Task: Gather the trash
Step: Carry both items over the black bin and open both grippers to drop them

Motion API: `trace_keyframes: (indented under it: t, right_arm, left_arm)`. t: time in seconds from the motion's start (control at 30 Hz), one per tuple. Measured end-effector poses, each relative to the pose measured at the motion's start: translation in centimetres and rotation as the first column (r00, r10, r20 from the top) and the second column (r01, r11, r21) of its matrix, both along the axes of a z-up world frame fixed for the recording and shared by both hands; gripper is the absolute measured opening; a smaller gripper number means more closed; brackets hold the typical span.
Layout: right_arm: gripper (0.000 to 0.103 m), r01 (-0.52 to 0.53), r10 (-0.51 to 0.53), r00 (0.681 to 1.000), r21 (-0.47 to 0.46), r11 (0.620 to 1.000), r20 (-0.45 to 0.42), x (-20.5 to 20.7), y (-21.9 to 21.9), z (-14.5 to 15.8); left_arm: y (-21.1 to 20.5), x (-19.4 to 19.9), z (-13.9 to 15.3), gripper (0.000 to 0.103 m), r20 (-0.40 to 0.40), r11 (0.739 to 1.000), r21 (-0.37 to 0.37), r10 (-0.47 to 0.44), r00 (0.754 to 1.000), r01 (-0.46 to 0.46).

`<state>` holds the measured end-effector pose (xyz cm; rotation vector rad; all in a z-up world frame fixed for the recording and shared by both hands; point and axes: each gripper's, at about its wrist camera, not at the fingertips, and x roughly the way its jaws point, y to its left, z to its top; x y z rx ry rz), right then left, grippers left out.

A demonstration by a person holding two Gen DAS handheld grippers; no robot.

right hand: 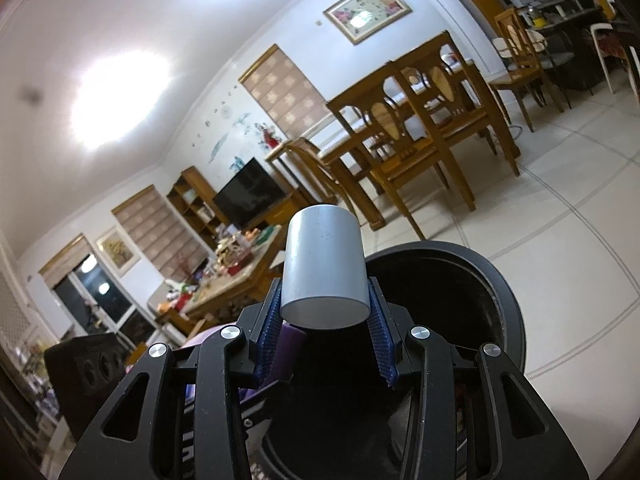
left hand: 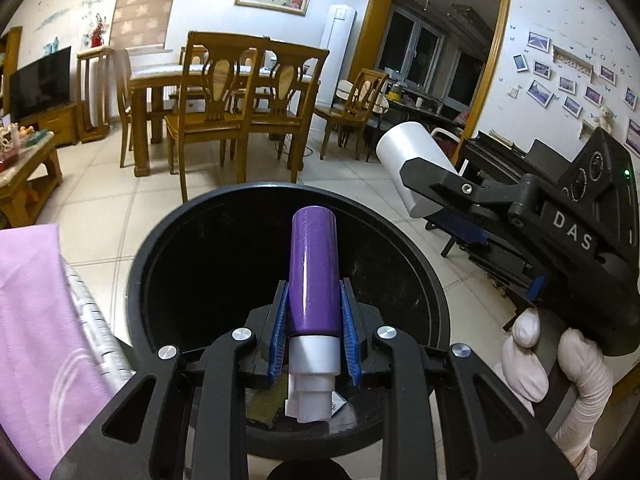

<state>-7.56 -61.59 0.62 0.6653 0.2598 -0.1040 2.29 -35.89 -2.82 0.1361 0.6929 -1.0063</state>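
The left tool (left hand: 314, 332) grips a purple cylindrical bottle with a white cap (left hand: 314, 272) above a round black plastic trash bin (left hand: 168, 216); the right tool (right hand: 325, 312), in a white-gloved hand (left hand: 560, 364), clamps a white plastic cup (right hand: 324, 276) at the bin's rim

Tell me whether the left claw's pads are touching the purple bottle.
Touching. The left wrist view shows the left claw with both blue pads pressed against the purple bottle, held over the black bin.

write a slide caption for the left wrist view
Left gripper holds a purple bottle over the black bin; right gripper brings a white cup.
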Motion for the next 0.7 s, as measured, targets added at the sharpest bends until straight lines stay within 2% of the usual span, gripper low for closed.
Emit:
trace_keyframes:
  t: [0.13,0.5,0.53,0.57,0.63,0.7]
  right_arm:
    - [0.041,-0.001,0.001,1.0,0.005,1.0,-0.017,1.1,0.3,-0.8]
    - [0.041,-0.024,0.025,0.997,0.009,1.0,-0.067,4.3,0.7,-2.1]
    - [0.045,-0.03,0.031,0.997,0.013,0.999,-0.072,4.5,0.6,-2.2]
    - [0.058,-0.032,0.033,0.997,0.017,0.999,-0.073,4.6,0.7,-2.1]
    - [0.071,-0.023,0.025,0.998,0.028,0.999,-0.055,4.4,0.8,-2.1]
    - [0.073,-0.024,0.025,0.999,0.031,0.999,-0.036,3.9,1.0,-2.2]
  left_arm:
    - [-0.4,-0.4,-0.7,0.025,-0.017,1.0,0.011,0.003,1.0,-0.003]
    - [-0.4,-1.0,-0.7,0.025,0.017,0.999,0.049,0.006,1.0,-0.007]
    - [-0.4,-1.1,-0.7,0.025,0.02,0.999,0.053,0.006,1.0,-0.007]
    - [-0.5,-1.1,-0.6,0.026,0.022,0.998,0.056,0.007,1.0,-0.008]
    - [-0.5,-1.2,-0.5,0.027,0.032,0.998,0.058,0.012,0.999,-0.014]
    - [-0.5,-1.1,-0.5,0.027,0.031,0.998,0.06,0.008,0.999,-0.009]
